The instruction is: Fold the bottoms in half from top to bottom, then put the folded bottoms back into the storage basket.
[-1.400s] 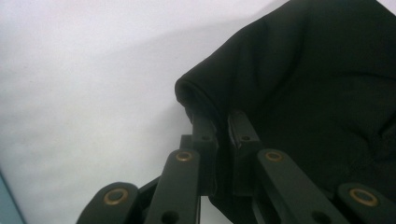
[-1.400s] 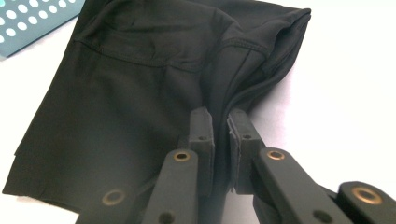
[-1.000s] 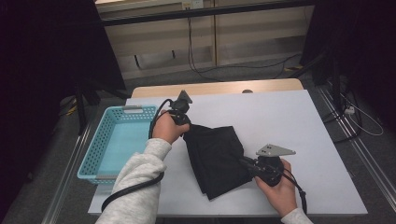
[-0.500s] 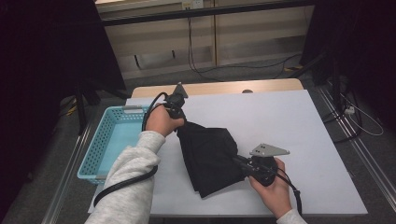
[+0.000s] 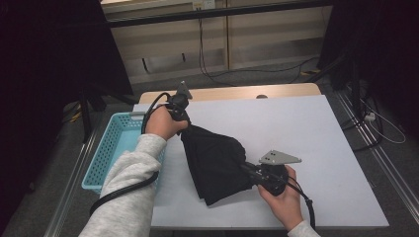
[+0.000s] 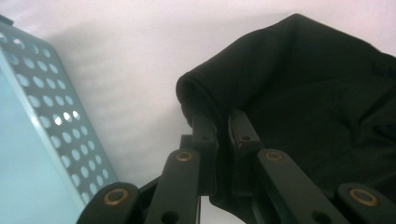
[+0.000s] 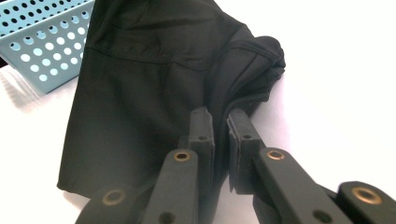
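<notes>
A folded black cloth (image 5: 215, 160) lies partly raised over the white table (image 5: 296, 128). My left gripper (image 5: 184, 126) is shut on the cloth's upper left corner and holds it off the table; the left gripper view has the fabric (image 6: 303, 93) pinched between the jaws of the left gripper (image 6: 223, 119). My right gripper (image 5: 245, 169) is shut on the cloth's right edge, low over the table. In the right gripper view the cloth (image 7: 144, 79) runs between the jaws of the right gripper (image 7: 223, 116) and hangs slack toward the left.
A light blue perforated basket (image 5: 111, 148) stands at the table's left edge, close beside my left hand; its wall (image 6: 60, 126) also appears in the left gripper view and its corner (image 7: 42, 42) in the right gripper view. Cables trail from both grippers.
My left gripper has risen and moved a little left with the cloth corner, pulling the fabric up. The right gripper has stayed nearly in place, still gripping.
</notes>
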`<control>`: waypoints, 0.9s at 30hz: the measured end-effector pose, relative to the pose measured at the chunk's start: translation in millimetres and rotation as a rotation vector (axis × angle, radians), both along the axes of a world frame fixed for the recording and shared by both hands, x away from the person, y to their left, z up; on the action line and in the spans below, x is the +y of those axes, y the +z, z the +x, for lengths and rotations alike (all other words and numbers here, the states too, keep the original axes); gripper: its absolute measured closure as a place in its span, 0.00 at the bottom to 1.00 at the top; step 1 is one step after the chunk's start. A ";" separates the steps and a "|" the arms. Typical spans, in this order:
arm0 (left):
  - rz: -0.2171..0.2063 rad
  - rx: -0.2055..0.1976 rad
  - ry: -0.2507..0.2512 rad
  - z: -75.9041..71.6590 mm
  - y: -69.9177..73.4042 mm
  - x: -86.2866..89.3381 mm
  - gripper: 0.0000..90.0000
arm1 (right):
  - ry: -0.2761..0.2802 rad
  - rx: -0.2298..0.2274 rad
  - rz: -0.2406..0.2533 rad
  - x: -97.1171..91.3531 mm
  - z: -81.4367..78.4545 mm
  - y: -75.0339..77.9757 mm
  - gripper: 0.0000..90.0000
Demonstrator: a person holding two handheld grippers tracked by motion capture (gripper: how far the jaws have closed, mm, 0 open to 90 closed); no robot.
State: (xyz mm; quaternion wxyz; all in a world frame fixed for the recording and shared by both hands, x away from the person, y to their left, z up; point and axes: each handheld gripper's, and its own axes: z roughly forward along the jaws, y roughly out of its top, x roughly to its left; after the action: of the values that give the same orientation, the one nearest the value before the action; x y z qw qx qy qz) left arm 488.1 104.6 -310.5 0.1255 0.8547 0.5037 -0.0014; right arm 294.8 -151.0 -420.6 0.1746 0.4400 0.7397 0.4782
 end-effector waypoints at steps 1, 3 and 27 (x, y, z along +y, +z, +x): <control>0.001 0.001 0.004 -0.2 1.7 0.8 0.93 | 0.001 0.000 0.000 0.5 0.0 0.2 0.92; 0.001 0.003 0.006 -0.5 5.2 2.4 0.93 | 0.007 -0.005 0.002 2.4 -0.3 0.6 0.92; 0.012 -0.012 0.013 -1.5 39.6 14.8 0.93 | 0.022 -0.064 0.036 13.3 -0.1 14.4 0.92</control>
State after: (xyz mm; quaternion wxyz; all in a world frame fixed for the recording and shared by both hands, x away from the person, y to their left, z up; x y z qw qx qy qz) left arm 486.6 119.4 -270.9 0.1233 0.8521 0.5086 0.0079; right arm 294.7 -137.7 -406.2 0.1849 0.4192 0.7299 0.5072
